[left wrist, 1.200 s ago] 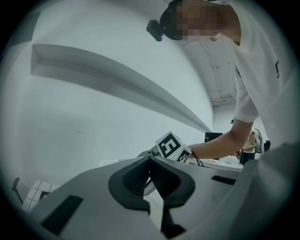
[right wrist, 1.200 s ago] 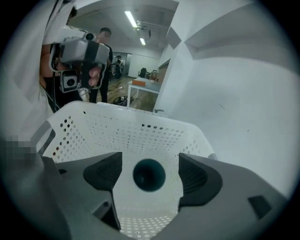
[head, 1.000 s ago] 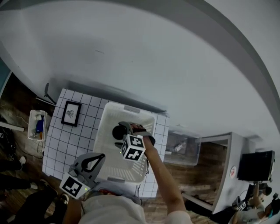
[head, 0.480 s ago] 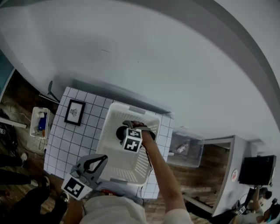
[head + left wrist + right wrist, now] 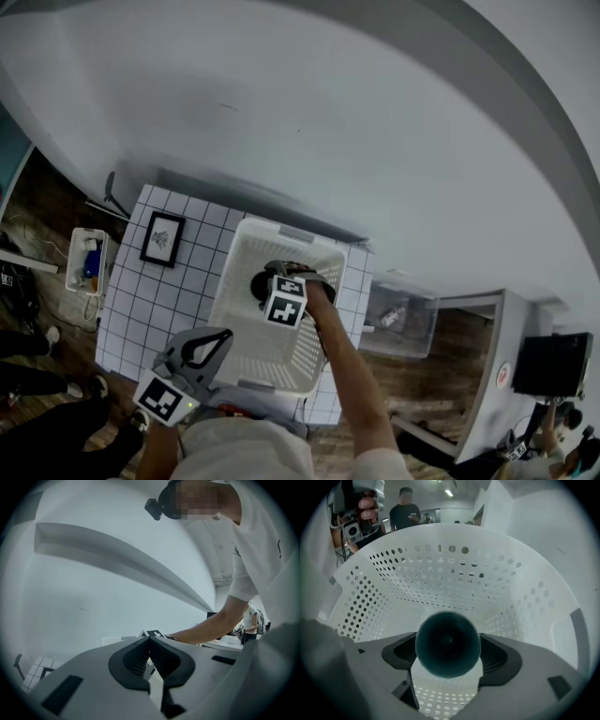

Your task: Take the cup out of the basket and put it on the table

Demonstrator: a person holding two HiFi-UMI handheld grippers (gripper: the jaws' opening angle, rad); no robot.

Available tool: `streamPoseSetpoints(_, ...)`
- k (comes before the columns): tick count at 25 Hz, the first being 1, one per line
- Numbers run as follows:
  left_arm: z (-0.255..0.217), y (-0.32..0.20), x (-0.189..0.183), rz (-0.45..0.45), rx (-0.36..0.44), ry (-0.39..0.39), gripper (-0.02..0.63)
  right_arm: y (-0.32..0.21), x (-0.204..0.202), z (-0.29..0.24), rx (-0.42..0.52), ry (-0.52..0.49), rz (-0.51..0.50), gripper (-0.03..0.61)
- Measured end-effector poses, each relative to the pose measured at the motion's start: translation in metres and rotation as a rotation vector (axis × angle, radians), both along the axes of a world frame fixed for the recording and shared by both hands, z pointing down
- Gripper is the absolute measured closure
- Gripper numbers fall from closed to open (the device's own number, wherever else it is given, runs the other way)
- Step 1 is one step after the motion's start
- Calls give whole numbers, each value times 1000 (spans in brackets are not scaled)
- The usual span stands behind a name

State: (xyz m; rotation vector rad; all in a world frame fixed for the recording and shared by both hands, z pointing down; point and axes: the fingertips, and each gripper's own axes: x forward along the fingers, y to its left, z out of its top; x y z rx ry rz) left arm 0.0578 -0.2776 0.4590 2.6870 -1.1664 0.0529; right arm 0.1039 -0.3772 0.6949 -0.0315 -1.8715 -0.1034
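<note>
Nearest the person, the left hand-held gripper (image 5: 217, 337) hangs over the near edge of the table (image 5: 141, 300). Its jaws are pressed together with nothing between them, and it sits close to the basket's near-left corner. Just beyond, the white perforated laundry basket (image 5: 246, 330) stands on the table's white, grid-lined top. The person's right arm reaches down into it. Inside, the right hand-held gripper (image 5: 447, 651) is closing its jaws on the dark teal cup (image 5: 447, 641) — the pads lie against its two sides. The cup's round end faces that gripper's camera, low in the basket and well below the rim. Left of the basket, a small black picture frame (image 5: 161, 240) lies flat on the table — apart from everything else. Farther off stands a plain white wall (image 5: 356, 131).
</note>
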Motion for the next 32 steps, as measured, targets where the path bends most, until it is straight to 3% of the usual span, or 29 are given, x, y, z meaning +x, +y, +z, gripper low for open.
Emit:
streamPoseSetpoints(17, -10, 11, -5, 0, 36, -8, 612, 31, -11, -65, -4, -98, 13, 184)
streamPoseSetpoints(32, -24, 44, -22, -29, 78, -5, 612, 68, -22, -151, 64, -141, -30, 186)
